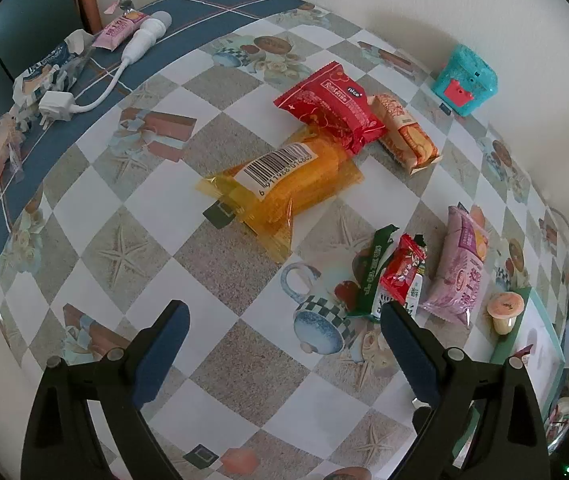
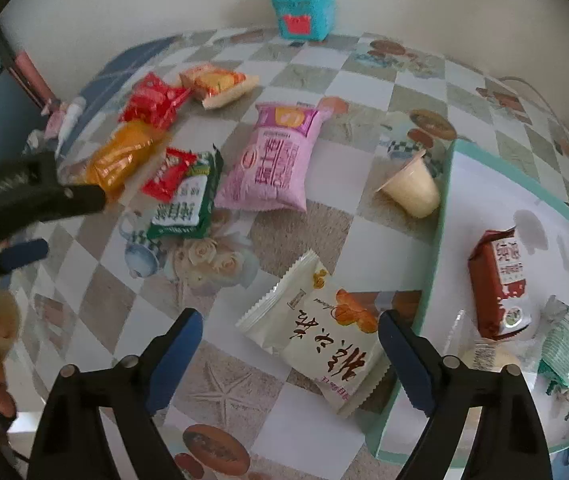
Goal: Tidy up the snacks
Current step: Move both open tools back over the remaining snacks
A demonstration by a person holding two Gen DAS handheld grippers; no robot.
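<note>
The white tray (image 2: 524, 184) with a mint rim, on the right, holds a brown-red packet (image 2: 498, 284) and a green-white packet (image 2: 564, 348), seen only by the right wrist. The cream snack packet (image 2: 316, 332) lies diagonally, near end touching the rim, between the released right gripper (image 2: 288, 360). The left gripper (image 1: 284, 344) gapes empty.

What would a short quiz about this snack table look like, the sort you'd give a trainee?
1. True or false: the white packet lies inside the green-rimmed tray.
2. Which snack rests on top of the green packet? A) the pink packet B) the small red packet C) the jelly cup
3. Fill in: the jaws of the right gripper stand ____, with nothing pressed between them.

Key: 1 false, it lies on the table beside the tray; 2 B; 3 open.
</note>
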